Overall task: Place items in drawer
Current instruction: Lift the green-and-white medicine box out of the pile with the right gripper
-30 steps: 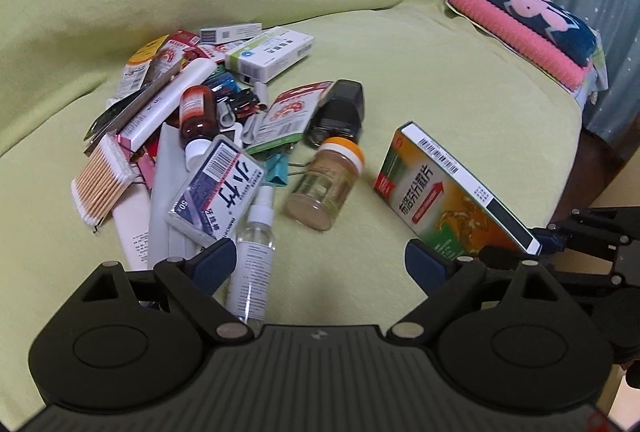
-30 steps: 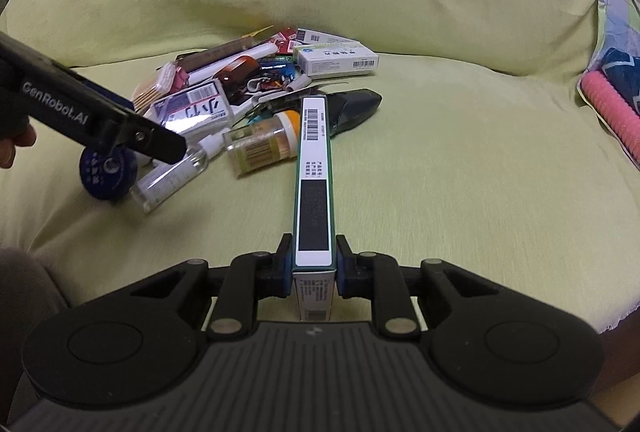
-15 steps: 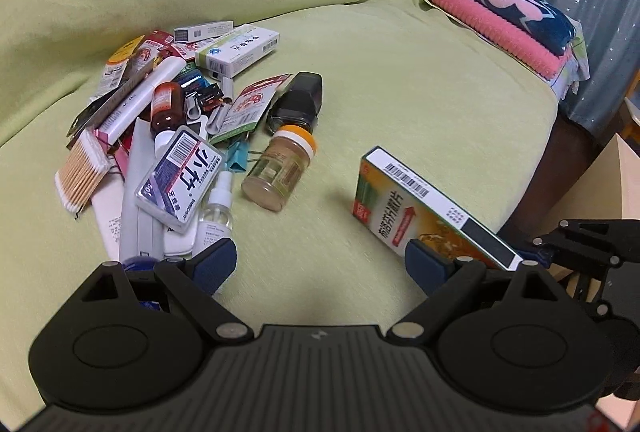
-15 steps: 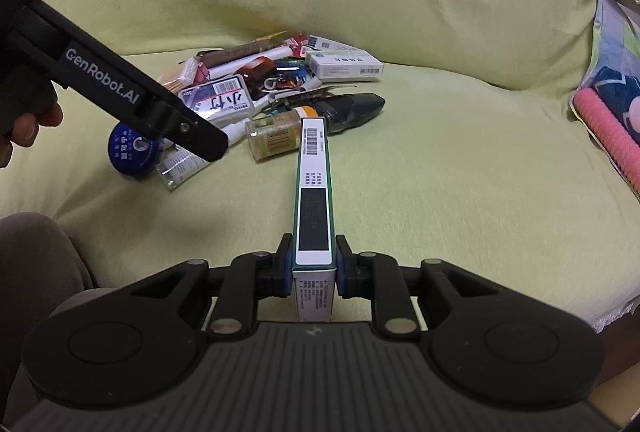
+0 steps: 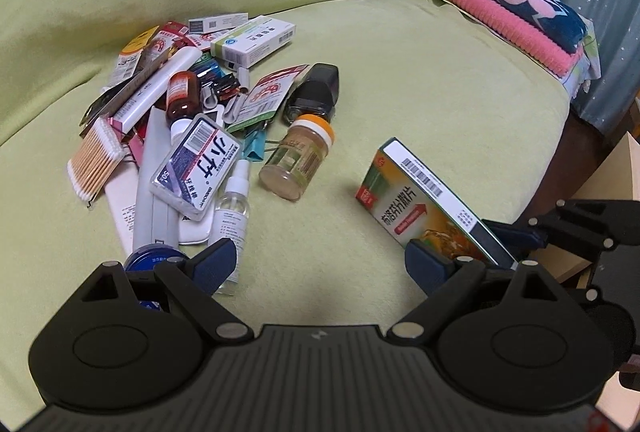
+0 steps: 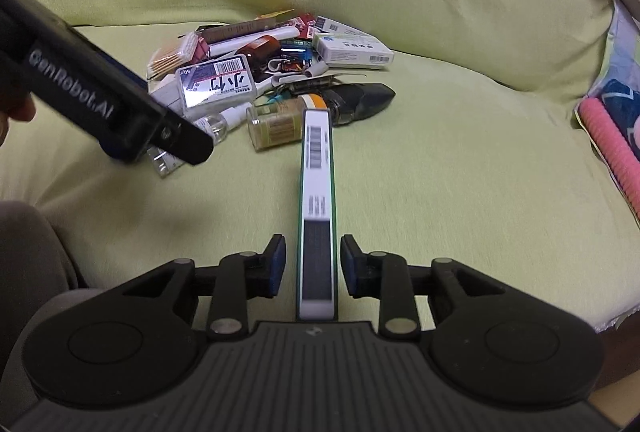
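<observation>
From your left wrist camera, your left gripper hangs over the green cloth-covered sofa seat with its jaws spread wide and nothing between them. Almost everything remains to be put away: a loose heap lies ahead to your left, including a bundle of cotton swabs, a clear plastic floss-pick case with a barcode label, a small transparent spray bottle, an amber glass bottle, a squat jar with an orange lid lying on its side, a matte black stapler-like object, and a white cardboard medicine box. A round blue tin sits just under your left jaw. The green-and-orange carton, glossy cardboard with a white barcoded edge, stands on its long edge well to the right of the heap, with your other tool around its near end. No drawer shows here.

From your right wrist camera, your right gripper has its jaws parted a little, a gap on each side of the carton, so it is straddled and not clamped. It looks to be resting on the soft seat, though the contact is hidden. I judge no item visibly stowed yet; this flat, rigid box seems the one in hand, and the heap is left.
</observation>
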A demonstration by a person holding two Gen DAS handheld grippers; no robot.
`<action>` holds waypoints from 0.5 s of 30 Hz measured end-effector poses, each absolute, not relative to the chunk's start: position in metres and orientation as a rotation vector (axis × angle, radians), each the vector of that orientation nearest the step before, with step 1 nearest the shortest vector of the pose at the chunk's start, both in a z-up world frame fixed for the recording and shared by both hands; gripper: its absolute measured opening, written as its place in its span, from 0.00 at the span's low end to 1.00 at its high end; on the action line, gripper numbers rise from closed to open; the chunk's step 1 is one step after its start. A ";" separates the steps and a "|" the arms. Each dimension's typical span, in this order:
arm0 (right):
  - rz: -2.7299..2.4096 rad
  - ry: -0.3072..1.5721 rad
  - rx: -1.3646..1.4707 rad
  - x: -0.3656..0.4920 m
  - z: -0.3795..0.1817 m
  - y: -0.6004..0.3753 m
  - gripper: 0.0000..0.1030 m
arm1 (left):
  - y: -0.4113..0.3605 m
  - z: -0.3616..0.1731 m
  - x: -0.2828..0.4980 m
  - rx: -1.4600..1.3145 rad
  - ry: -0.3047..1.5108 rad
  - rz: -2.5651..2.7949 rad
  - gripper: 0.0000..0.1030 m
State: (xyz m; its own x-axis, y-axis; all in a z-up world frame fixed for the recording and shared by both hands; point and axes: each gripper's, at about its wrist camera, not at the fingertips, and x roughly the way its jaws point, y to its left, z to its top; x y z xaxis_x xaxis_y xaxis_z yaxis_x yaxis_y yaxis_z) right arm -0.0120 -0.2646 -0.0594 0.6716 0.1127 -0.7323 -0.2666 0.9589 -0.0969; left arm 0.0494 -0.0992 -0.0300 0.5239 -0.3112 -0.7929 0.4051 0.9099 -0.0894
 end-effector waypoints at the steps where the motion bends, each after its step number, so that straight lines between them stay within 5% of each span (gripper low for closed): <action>1: 0.210 0.817 -0.209 -0.008 -0.061 -0.263 0.24 | -0.098 -0.031 0.050 0.111 0.927 -0.426 0.90; 5: 0.212 0.851 -0.217 0.006 -0.066 -0.260 0.17 | -0.093 -0.036 0.054 0.107 0.941 -0.413 0.90; 15: 0.241 0.837 -0.201 -0.004 -0.061 -0.261 0.17 | -0.094 -0.039 0.053 0.104 0.954 -0.418 0.90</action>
